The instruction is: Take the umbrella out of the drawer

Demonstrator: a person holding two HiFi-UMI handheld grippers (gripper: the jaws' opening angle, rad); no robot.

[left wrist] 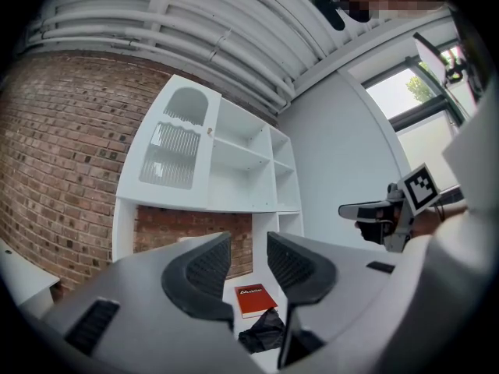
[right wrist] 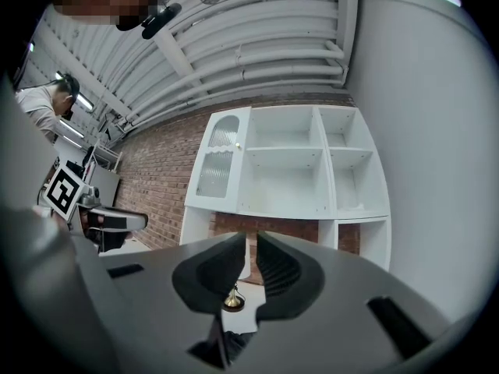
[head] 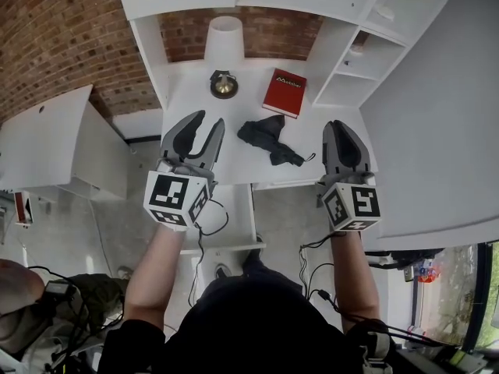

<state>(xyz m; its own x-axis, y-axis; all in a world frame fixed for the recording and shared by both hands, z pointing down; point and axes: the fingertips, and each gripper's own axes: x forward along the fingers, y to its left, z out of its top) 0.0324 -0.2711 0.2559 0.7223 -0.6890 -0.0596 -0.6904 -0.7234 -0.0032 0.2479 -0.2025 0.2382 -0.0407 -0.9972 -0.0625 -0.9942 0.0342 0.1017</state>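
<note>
The black folded umbrella lies on the white desk, between my two grippers and a little ahead of them. In the left gripper view the umbrella shows low between the jaws, beyond them. My left gripper is open and empty, over the desk's front left part. Over the front right corner, my right gripper has its jaws almost together with nothing in them. Both point level toward the shelves.
A red book, a brass bell and a white lamp shade stand behind the umbrella. White shelves rise at the back right, against a brick wall. A low white cabinet is at left.
</note>
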